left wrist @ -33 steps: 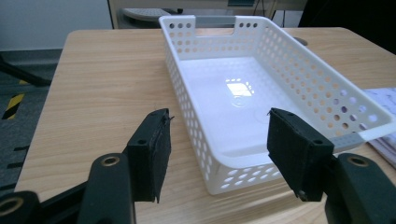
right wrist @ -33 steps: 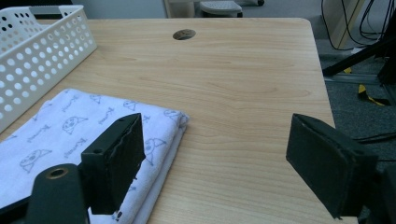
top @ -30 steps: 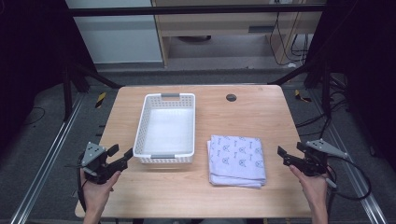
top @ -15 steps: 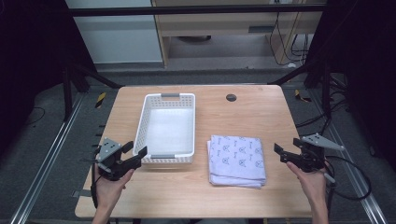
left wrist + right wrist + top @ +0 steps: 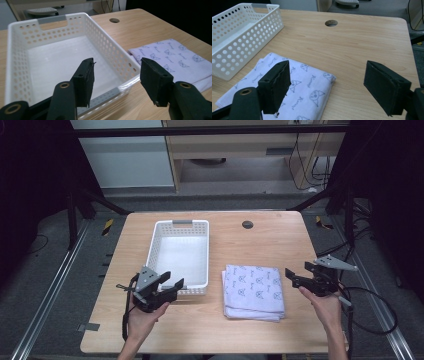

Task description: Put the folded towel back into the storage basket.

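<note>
Step in hand: approach. Both grippers close in on the folded cloth (image 5: 254, 291), which lies flat on the table (image 5: 280, 237) just beside the basket (image 5: 180, 251), at its 4 o'clock. The left gripper (image 5: 172, 286) hovers at the basket's near rim, released; its jaws have just been closing with nothing between them. The right gripper (image 5: 291, 276) stands at the cloth's 3 o'clock, released and empty, apart from it. Next move, as judged: bring each gripper to a cloth edge, then clamp and lift toward the basket.
</note>
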{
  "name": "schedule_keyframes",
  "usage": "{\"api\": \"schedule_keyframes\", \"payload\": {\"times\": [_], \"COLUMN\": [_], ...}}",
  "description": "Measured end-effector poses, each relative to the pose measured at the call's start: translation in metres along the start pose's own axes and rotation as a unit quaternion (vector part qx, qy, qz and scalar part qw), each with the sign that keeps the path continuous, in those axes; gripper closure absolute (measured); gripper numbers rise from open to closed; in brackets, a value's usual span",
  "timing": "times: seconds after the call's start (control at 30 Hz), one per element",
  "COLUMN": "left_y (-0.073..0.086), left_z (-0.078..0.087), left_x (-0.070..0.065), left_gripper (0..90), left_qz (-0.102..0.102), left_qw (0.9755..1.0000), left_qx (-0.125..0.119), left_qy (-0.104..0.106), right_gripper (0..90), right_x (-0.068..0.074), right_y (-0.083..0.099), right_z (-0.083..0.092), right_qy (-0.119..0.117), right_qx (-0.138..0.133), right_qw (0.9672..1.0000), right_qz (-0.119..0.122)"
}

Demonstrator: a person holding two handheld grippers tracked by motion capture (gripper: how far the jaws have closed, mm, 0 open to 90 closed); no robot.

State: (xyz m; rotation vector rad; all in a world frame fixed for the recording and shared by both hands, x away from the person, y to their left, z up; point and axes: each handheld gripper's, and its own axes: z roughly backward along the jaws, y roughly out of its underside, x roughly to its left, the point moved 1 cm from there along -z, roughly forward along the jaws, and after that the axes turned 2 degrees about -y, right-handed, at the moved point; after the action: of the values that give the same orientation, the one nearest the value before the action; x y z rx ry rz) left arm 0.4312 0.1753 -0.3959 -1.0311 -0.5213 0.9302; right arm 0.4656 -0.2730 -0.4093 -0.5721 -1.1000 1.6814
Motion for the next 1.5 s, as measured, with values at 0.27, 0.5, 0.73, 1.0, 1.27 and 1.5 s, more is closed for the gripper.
{"api": "schedule_keyframes", "payload": {"times": [0.27,0.5,0.73,1.0,1.27,1.5], "left_y": [-0.003,-0.002,0.003,0.016,0.029,0.041], "left_z": [-0.018,-0.033,-0.048,-0.062,-0.074,-0.085], "left_x": [-0.032,-0.056,-0.077,-0.097,-0.104,-0.107], "left_gripper": [46.5,47.4,47.7,47.9,47.9,47.9], "left_qz": [-0.01,-0.02,-0.026,-0.042,-0.045,-0.04], "left_qw": [0.9994,0.9981,0.9966,0.994,0.9919,0.9897], "left_qx": [0.012,0.025,0.044,0.07,0.093,0.121], "left_qy": [0.032,0.053,0.064,0.072,0.074,0.066], "right_gripper": [25.6,27.4,28.4,29.0,30.0,29.8], "right_x": [0.004,0.004,0.003,0.006,0.008,0.003], "right_y": [-0.003,0.001,0.001,0.006,0.012,0.019], "right_z": [-0.013,-0.027,-0.033,-0.045,-0.054,-0.061], "right_qy": [-0.008,-0.014,-0.011,-0.008,-0.007,-0.003], "right_qx": [0.006,0.023,0.023,0.045,0.054,0.072], "right_qw": [0.9999,0.9996,0.9997,0.9988,0.9983,0.9973], "right_qz": [0.008,0.006,-0.001,0.017,0.02,0.014]}}
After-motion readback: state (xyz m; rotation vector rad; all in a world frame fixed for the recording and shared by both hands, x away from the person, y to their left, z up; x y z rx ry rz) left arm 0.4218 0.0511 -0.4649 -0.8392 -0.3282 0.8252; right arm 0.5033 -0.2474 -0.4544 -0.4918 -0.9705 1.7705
